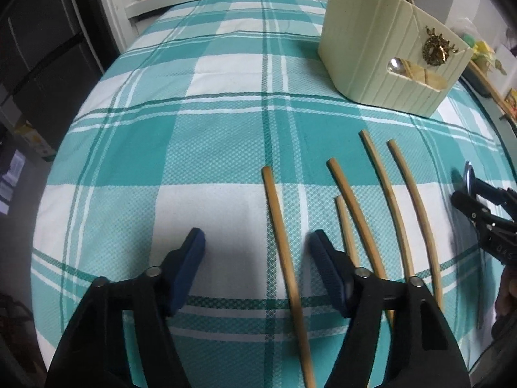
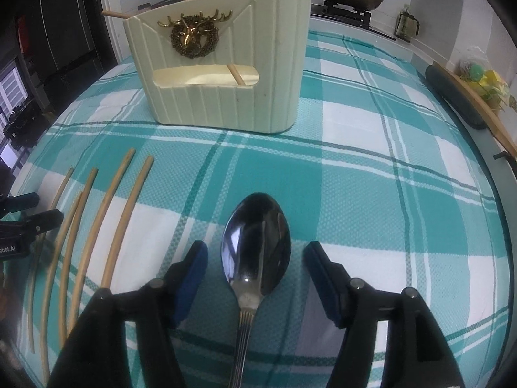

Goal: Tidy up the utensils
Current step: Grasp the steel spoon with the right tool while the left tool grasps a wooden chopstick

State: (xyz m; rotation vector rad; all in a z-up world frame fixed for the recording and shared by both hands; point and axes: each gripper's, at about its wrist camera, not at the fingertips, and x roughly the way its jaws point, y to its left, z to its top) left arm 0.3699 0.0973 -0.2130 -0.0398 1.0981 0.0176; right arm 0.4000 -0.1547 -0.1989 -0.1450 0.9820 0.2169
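1. left gripper (image 1: 255, 249): fingers spread, one chopstick (image 1: 284, 258) lying between them on the cloth (image 1: 161, 129).
2. right gripper (image 2: 255, 258): fingers spread, straddling the spoon (image 2: 255, 245), not clamping it.
3. holder (image 2: 219, 64): at 12 o'clock from the spoon; other chopsticks (image 2: 110, 216) at 9 o'clock.

Cloth (image 1: 194, 113): teal-and-white plaid. Holder (image 2: 226, 97): cream, ribbed, with gold deer emblem (image 2: 194, 34). 5 chopsticks (image 1: 371, 226): tan. Spoon (image 2: 255, 242): silver. Tool pads (image 2: 194, 278): blue.
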